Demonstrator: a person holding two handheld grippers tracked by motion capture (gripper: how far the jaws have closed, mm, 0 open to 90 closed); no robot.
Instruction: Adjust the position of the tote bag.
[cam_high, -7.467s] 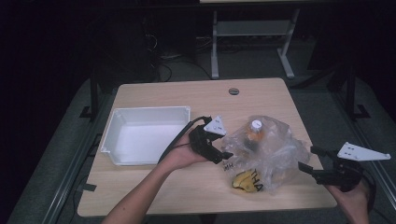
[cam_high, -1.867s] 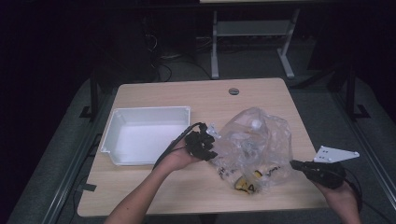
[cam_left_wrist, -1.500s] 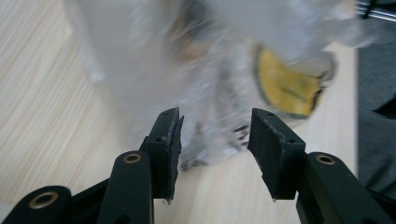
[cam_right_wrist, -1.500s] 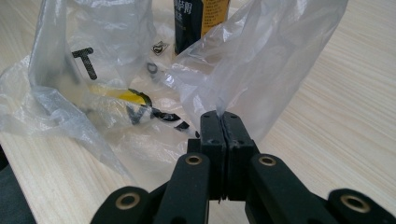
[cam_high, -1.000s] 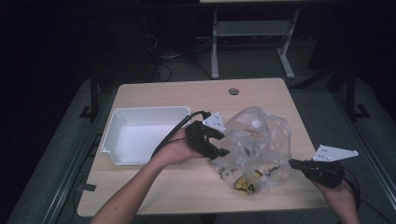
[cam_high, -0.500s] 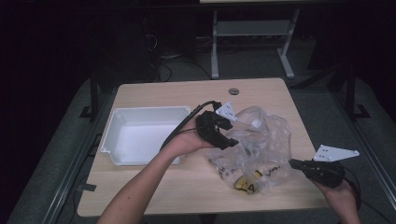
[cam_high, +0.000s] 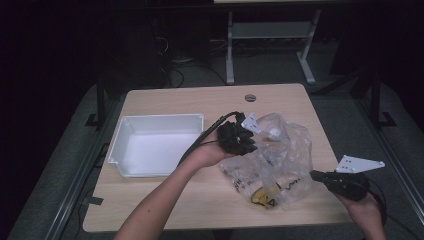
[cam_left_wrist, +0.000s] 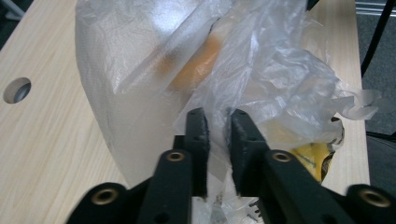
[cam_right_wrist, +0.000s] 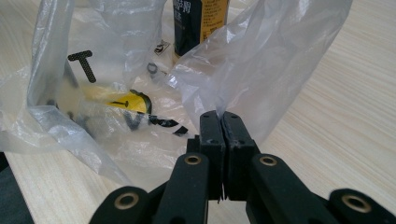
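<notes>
A crumpled clear plastic bag (cam_high: 287, 155) lies on the right half of the wooden table (cam_high: 190, 102). Through the film I see a bottle with orange contents (cam_left_wrist: 196, 65), its dark label (cam_right_wrist: 201, 23) and a yellow packet (cam_right_wrist: 119, 100) near the front. My left gripper (cam_high: 250, 142) is at the bag's upper left. Its jaws have just been closing, and a fold of film (cam_left_wrist: 218, 140) is pinched between them. My right gripper (cam_right_wrist: 222, 116) sits at the bag's right front corner (cam_high: 315, 176), shut on the bag's edge and pulling it taut.
An empty white tray (cam_high: 125, 145) stands on the left half of the table. A cable hole (cam_high: 250, 97) is near the far edge. Dark floor and a metal stand (cam_high: 230, 55) lie beyond the table.
My left gripper has moved right and a little farther away, onto the top of the bag, and its jaws have closed on the film. The right gripper has stayed put.
</notes>
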